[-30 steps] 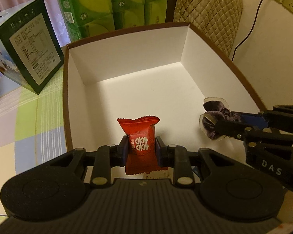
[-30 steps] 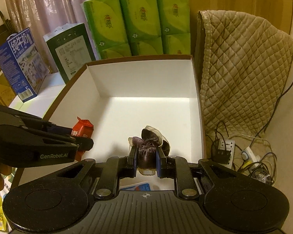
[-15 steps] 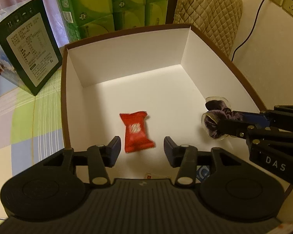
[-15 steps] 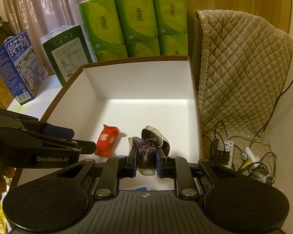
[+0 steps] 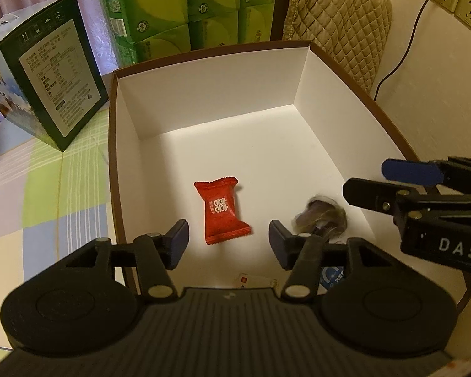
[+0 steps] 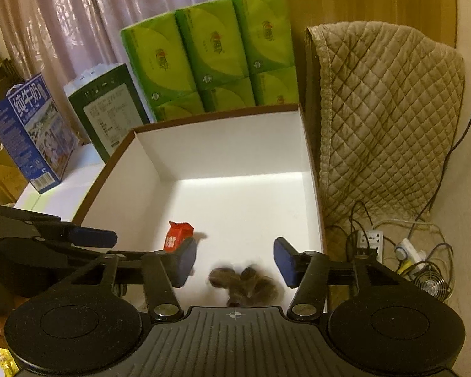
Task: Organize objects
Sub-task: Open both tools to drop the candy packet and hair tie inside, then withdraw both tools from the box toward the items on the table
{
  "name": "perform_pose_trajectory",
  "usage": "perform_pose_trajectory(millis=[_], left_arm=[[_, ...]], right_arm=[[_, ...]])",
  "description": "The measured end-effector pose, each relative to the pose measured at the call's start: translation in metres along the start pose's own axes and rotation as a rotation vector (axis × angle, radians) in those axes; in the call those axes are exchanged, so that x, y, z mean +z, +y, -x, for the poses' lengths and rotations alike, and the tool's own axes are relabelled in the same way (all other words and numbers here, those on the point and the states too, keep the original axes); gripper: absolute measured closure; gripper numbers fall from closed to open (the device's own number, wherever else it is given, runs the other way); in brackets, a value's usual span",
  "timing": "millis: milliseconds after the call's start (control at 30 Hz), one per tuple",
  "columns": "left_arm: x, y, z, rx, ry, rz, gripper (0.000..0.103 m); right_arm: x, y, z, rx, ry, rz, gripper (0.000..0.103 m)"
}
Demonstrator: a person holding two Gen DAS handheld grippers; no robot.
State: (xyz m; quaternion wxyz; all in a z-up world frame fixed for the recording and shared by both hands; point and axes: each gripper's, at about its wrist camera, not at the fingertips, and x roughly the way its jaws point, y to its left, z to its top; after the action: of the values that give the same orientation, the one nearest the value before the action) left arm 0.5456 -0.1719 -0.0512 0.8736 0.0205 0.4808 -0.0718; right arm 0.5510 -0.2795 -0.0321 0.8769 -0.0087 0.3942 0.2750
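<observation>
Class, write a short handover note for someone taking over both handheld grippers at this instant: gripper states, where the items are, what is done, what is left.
Left gripper: open, empty, above the box's near end.
Right gripper: open, empty, above the box's near right side.
Red candy packet: flat on the white box floor.
Dark purple wrapped sweet: blurred, in the box beneath the right gripper.
Done: both items are in the box.
Left: pull both grippers clear; no further loose items identifiable.
</observation>
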Motion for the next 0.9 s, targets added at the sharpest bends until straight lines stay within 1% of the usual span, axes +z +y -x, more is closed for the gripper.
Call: perform_pose_trajectory(millis=[200,467,900], left_arm=[[-0.002,0.000,0.003,0.000,-0.009,0.000,0.047],[-0.005,-0.003,0.014,-0.005,-0.029,-0.002,0.043],[-0.016,-0.011,0.053,-0.034,-0.086,-0.002,0.040]], right_arm=[[0.000,0.001,0.003,-0.006,-0.006,0.003,0.046],[-0.002,0.003,0.014,-0.005,-0.025,-0.014,0.045],[-0.004,0.008,0.053,0.005,-0.081,-0.038,0.045]])
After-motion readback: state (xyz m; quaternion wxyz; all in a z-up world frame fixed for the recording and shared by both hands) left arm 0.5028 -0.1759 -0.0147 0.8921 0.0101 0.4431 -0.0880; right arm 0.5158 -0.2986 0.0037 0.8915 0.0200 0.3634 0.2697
